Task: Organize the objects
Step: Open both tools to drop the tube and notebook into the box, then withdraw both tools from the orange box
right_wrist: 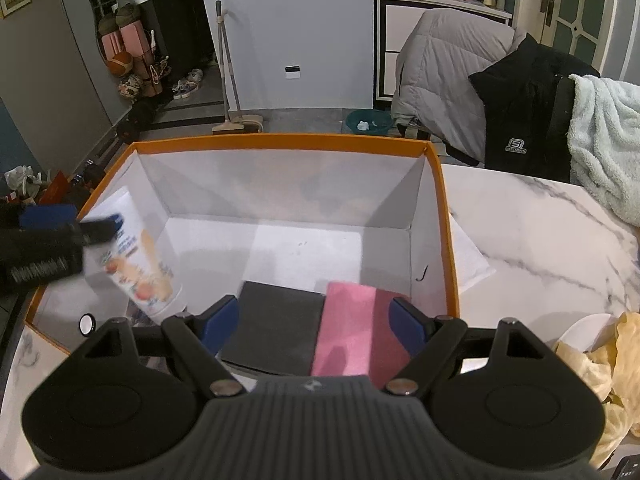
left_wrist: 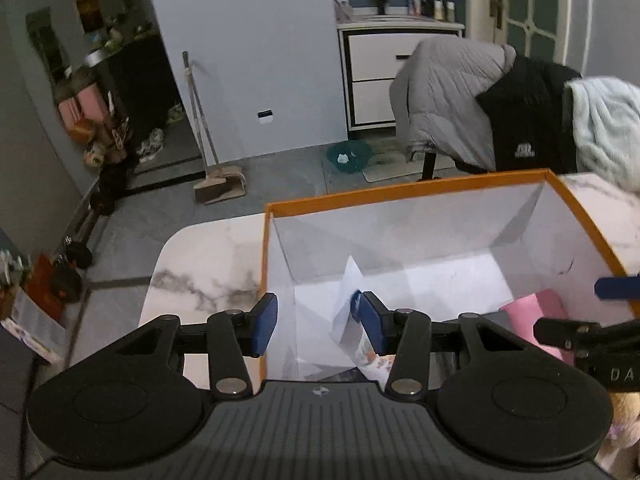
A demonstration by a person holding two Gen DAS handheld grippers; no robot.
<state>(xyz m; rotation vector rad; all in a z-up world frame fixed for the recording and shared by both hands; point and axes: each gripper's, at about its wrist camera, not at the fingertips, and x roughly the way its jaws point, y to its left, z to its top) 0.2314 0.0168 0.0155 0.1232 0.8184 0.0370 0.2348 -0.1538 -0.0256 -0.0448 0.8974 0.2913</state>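
While the orange-rimmed box (right_wrist: pixel 438 184) stands open on the marble table (right_wrist: pixel 540 216), its white inside is filling with the things to be sorted. A white tube (right_wrist: pixel 140 264) with a printed label leans tilted against the box's left wall, its cap end low near the near-left corner; leaning there probably keeps it out of the middle. The left gripper (left_wrist: pixel 316 326) is narrow, with the box's left wall between its fingers (left_wrist: pixel 264 328) and the tube's flat end just beside the right one. Whether a pad presses on the tube I cannot tell; the fingers look closed on nothing.

A black pad (right_wrist: pixel 276 328) and a pink block (right_wrist: pixel 348 328) lie side by side and touching at the near side of the box, toward the right. The right gripper (right_wrist: pixel 316 330) stands wide, its fingers (right_wrist: pixel 408 330) flanking both from outside; the right one overlaps a darker red strip beside the pink block, but real contact is unclear, so this may be a release or a reach.

Beyond the box, jackets (right_wrist: pixel 460 76) and a pale blanket (right_wrist: pixel 604 144) hang over chairs, and crumpled yellow material (right_wrist: pixel 616 364) lies at the near right.
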